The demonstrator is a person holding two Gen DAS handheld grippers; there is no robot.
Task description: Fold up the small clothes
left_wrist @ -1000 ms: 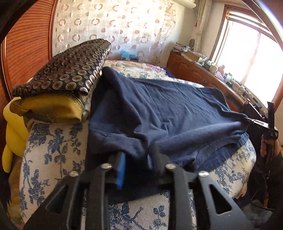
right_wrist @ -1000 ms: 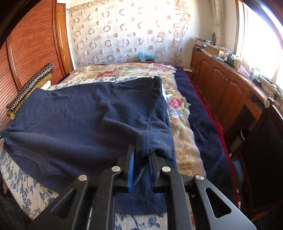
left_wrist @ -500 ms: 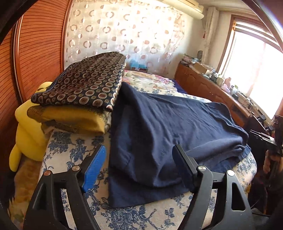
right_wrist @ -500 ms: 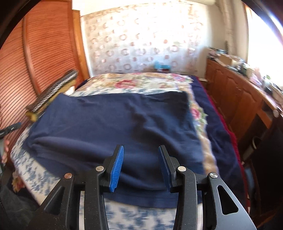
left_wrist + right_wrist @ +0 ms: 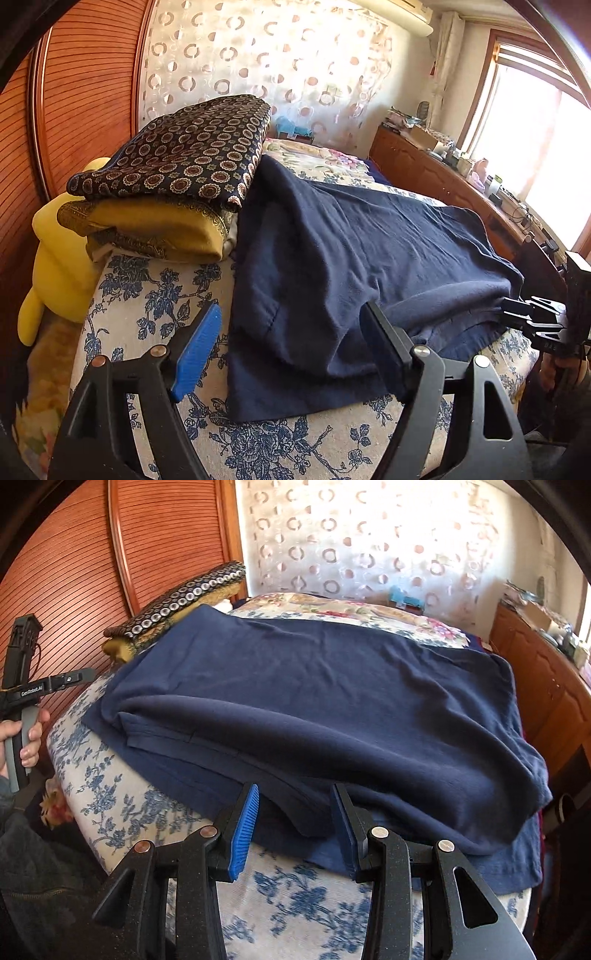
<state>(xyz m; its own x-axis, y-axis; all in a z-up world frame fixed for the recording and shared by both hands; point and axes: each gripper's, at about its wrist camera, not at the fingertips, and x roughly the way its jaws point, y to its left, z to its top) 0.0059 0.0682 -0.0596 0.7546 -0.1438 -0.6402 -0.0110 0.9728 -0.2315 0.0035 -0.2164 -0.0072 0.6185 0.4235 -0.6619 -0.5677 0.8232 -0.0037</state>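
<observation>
A navy blue garment (image 5: 354, 258) lies spread on the bed, folded over itself; it also shows in the right wrist view (image 5: 332, 709). My left gripper (image 5: 291, 325) is open and empty, just in front of the garment's near left edge. My right gripper (image 5: 295, 805) is open and empty, at the garment's near edge, its fingers on either side of a fold. The right gripper also shows at the far right of the left wrist view (image 5: 535, 317), and the left gripper at the far left of the right wrist view (image 5: 55, 683).
A stack of folded cloths, dark patterned over yellow (image 5: 177, 177), lies left of the garment. A yellow plush toy (image 5: 55, 258) sits beside it. The bed has a blue-flowered sheet (image 5: 147, 295). A wooden cabinet (image 5: 554, 686) runs along the right.
Both grippers were shut on the garment's edge one second ago. They have opened, let go of it and drawn back. The garment now lies folded on the bed.
</observation>
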